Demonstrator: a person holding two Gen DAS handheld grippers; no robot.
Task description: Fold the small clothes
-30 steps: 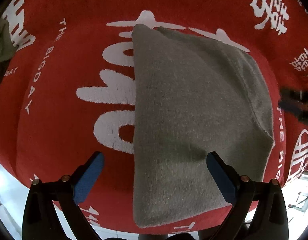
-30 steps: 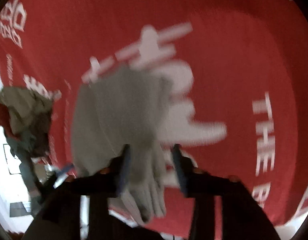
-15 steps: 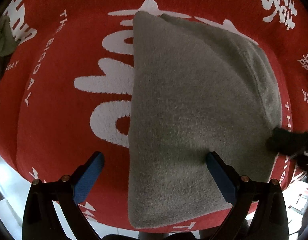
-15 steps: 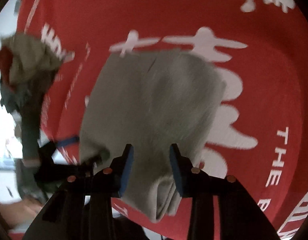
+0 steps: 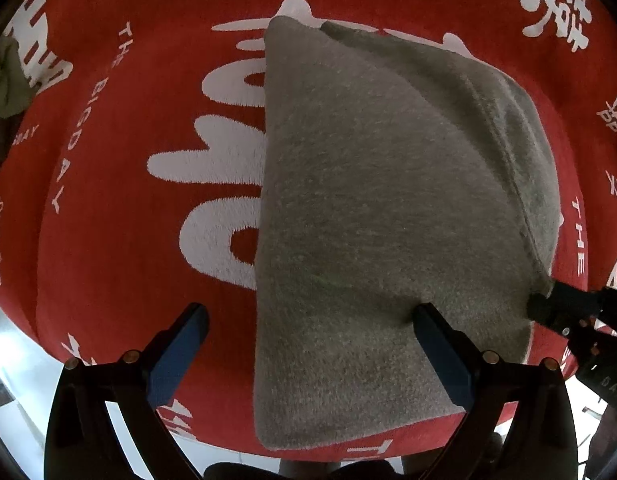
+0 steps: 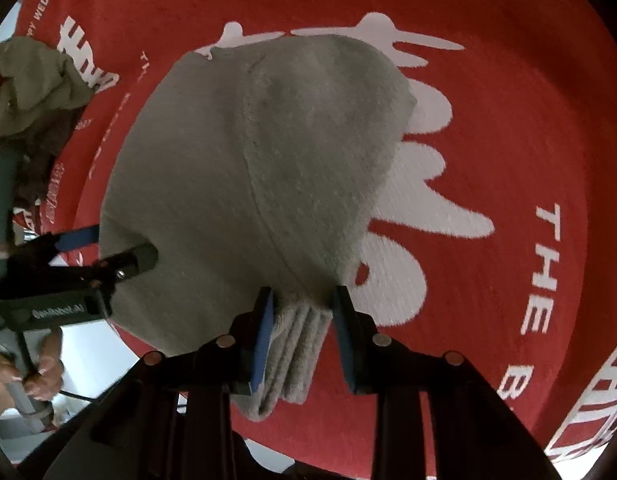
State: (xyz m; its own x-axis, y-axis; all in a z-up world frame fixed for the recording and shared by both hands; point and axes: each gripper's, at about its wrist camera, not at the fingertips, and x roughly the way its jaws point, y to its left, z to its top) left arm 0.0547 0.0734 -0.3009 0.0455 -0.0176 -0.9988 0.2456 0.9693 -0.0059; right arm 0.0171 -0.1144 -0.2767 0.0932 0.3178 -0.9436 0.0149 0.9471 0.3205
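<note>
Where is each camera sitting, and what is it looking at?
Left wrist: on the left gripper, facing down at the folded grey fleece garment on the red printed cloth; own wide-open fingers show.
Right wrist: on the right gripper, looking down; its pads clamp the garment's bunched edge; a hand shows.
Shared: garment, cloth, each other's gripper.

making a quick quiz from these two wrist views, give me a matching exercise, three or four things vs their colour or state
Things:
1. grey garment
2. left gripper
3. right gripper
4. olive cloth

States:
a. crumpled at the edge of the red blanket
b. jaws wide open, one finger on the fabric
c. folded, lying flat
d. closed on a bunched corner

Pairs: 1-c, 2-b, 3-d, 4-a
</note>
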